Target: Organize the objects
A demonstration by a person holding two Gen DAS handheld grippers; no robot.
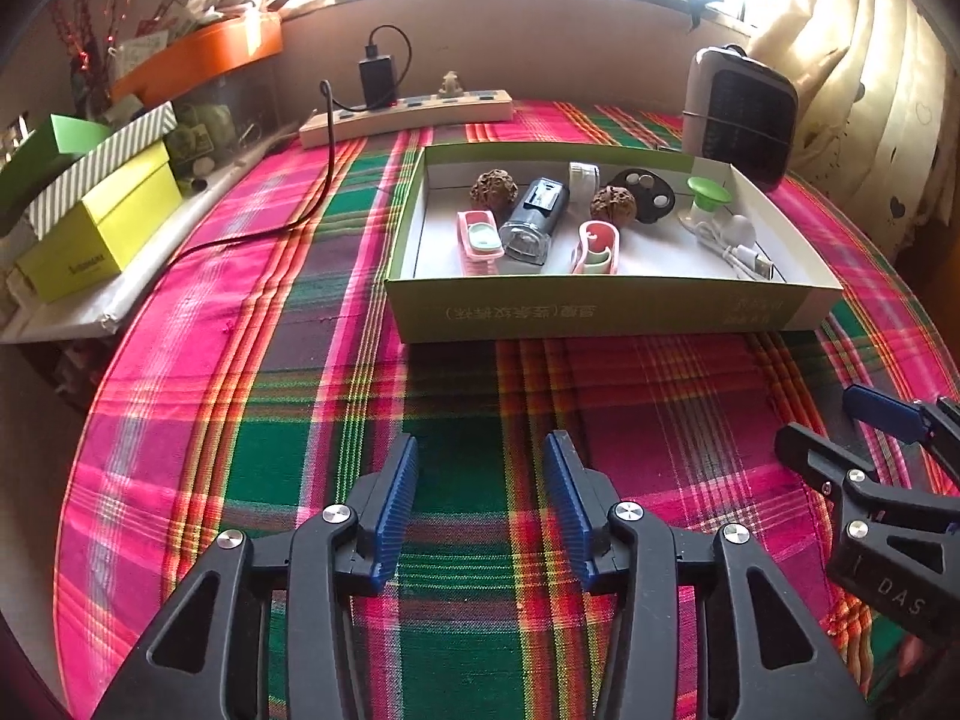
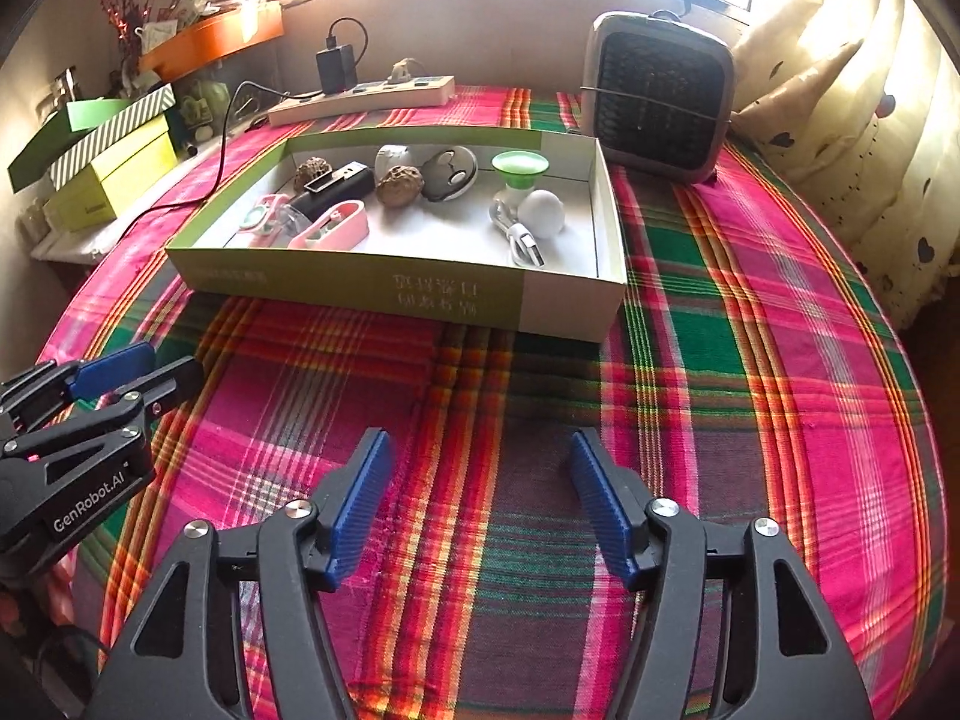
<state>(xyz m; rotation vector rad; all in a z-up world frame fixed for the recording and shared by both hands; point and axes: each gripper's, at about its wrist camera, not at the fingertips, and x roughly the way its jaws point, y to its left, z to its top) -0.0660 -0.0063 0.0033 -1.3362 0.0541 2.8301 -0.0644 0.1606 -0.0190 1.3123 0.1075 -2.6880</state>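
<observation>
Left wrist view: the left gripper (image 1: 480,450) is held spread apart and empty over the plaid tablecloth (image 1: 336,396). The right gripper (image 2: 474,450) is likewise released. The objects are contained in the cardboard box (image 2: 360,288), ahead of both grippers.

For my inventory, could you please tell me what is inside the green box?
The green box holds two walnuts, two pink clips, a dark flashlight, a white cable and a green-topped stand. Anything beneath them is hidden.

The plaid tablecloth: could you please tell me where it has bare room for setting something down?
Bare cloth lies between the shallow green-and-white cardboard box and both open grippers, left gripper and right gripper, and right of the box. Crowded: the box's left half and the back edge by the grey heater.
</observation>
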